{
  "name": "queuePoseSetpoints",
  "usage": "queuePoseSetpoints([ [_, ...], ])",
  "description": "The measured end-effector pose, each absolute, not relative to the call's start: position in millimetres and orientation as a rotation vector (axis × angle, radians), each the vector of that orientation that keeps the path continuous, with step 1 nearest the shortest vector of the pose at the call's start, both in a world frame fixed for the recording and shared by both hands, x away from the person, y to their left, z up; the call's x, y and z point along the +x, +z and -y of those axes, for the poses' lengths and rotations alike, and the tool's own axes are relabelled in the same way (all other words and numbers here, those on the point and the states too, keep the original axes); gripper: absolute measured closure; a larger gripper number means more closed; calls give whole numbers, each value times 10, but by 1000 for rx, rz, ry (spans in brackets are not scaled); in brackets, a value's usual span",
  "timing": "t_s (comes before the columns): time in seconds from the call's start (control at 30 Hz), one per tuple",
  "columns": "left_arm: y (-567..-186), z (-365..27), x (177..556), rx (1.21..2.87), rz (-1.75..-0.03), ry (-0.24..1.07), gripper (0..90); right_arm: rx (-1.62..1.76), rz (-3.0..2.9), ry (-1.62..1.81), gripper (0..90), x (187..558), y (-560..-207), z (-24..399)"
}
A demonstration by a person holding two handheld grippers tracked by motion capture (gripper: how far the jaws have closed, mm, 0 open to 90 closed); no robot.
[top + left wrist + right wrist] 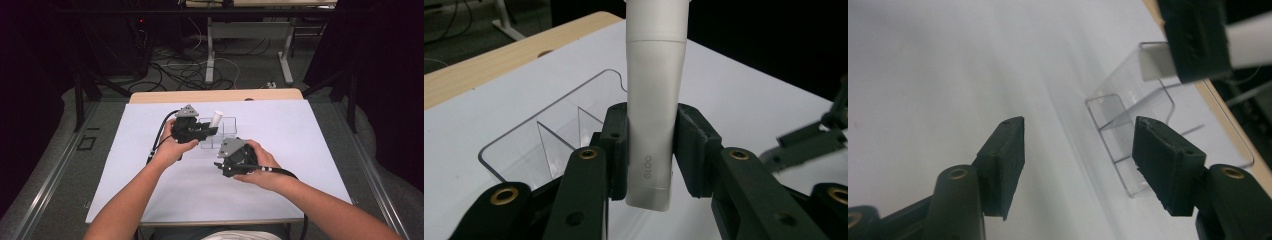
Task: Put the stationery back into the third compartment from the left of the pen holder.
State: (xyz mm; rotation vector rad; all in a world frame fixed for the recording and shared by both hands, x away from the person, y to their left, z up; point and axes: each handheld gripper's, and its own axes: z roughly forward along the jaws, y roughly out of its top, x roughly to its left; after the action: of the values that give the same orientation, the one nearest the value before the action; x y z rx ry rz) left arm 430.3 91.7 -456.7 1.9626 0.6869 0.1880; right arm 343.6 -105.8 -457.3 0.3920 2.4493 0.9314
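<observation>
While the white surface (280, 130) stretches wide and bare toward its near, left and right edges, the far side is tighter — a strip of wood edging (215, 95) runs just behind the clear plastic holder (227, 125), which sits near the far middle. The left gripper (212, 131) is held over that holder, its fingers (616, 145) pressed against both sides of a white tube (655, 100), gripping it near its lower end. That tube is smooth, matte and pale, with a seam partway up and faint lettering near the bottom; its long axis stands close to upright, leaning slightly, lower end down toward the holder's divided compartments. The right gripper (218, 165) hovers just beside the holder on the near side — its fingers (1003, 160) spread well apart, with nothing between them.
</observation>
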Motion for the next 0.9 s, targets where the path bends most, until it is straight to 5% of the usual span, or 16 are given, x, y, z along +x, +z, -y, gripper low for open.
queuePoseSetpoints([
  [0.53,-4575,-656,4327,1822,-774,284,685,860,-2305,1209,162,3602,-4587,1501],
  [0.9,-4693,-414,4341,1742,-873,330,686,1016,-2259,1241,153,3555,-4745,1787],
])
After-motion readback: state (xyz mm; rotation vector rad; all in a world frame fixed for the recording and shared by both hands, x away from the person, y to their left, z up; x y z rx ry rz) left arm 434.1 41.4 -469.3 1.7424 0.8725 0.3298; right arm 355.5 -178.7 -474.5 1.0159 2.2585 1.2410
